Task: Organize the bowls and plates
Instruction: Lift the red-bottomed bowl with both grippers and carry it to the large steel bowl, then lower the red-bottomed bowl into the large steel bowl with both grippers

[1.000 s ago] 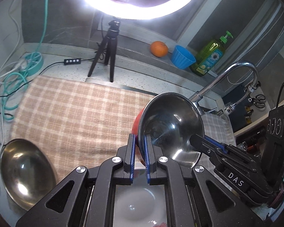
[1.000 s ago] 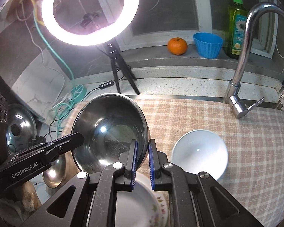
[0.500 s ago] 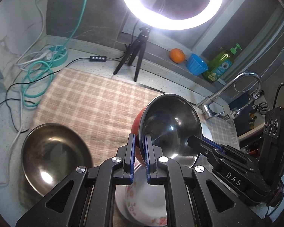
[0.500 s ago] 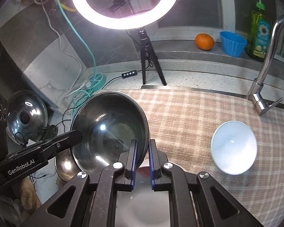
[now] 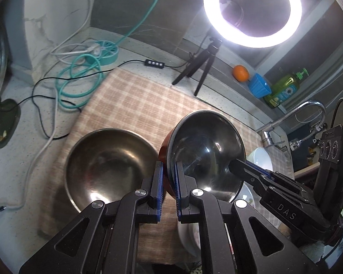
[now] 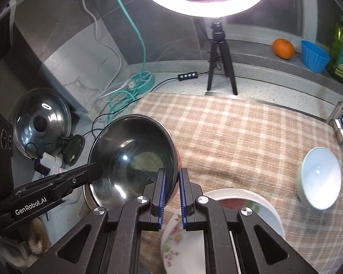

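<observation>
A bowl, steel inside and red outside (image 5: 205,150) (image 6: 135,157), hangs tilted above the checked cloth (image 5: 135,105), gripped from both sides. My left gripper (image 5: 169,182) is shut on its left rim and my right gripper (image 6: 171,182) on its right rim. Each view shows the other gripper's tip on the opposite rim, the right gripper (image 5: 240,166) and the left gripper (image 6: 96,171). A larger plain steel bowl (image 5: 109,159) rests on the cloth, just left of and below the held bowl. A white bowl (image 6: 320,178) sits to the right. Floral plates (image 6: 217,217) lie under my right gripper.
A ring light on a tripod (image 6: 221,59) stands behind the cloth, with cables and a teal reel (image 5: 105,52) at the left. A pot lid (image 6: 41,121) leans at far left. The faucet (image 5: 292,116), an orange (image 6: 283,48), a blue cup (image 6: 314,56) and a soap bottle (image 5: 283,89) are at the right.
Both grippers have carried the held bowl leftwards across the cloth. The plain steel bowl has come up close beside it, and the white bowl has slid off to the right.
</observation>
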